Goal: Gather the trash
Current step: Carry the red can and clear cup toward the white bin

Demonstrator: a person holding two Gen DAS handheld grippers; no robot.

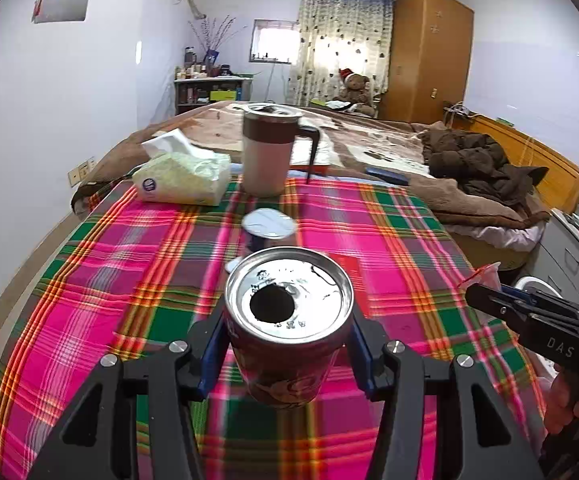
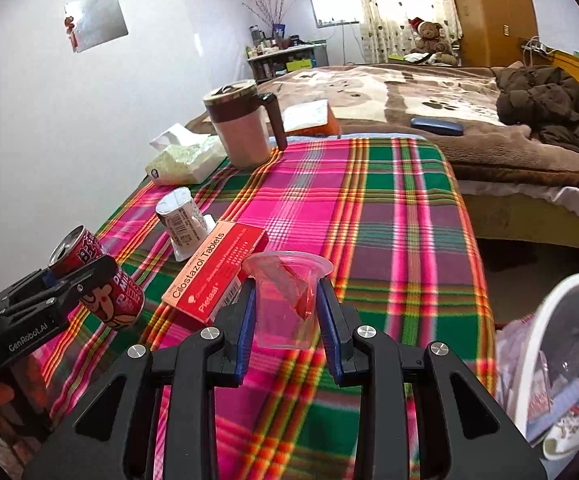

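Note:
My left gripper is shut on a red drink can with an open silver top, held upright above the plaid tablecloth. In the right wrist view the same can shows at the left, tilted in the left gripper. My right gripper is shut on a clear plastic cup that has a red wrapper inside. A red tablet box and an upturned white yogurt cup lie on the cloth. From the left wrist view the right gripper is at the right edge.
A lidded mug and a tissue pack stand at the table's far end. A white bin holding rubbish sits low at the right of the table. Behind the table is a bed with a brown coat.

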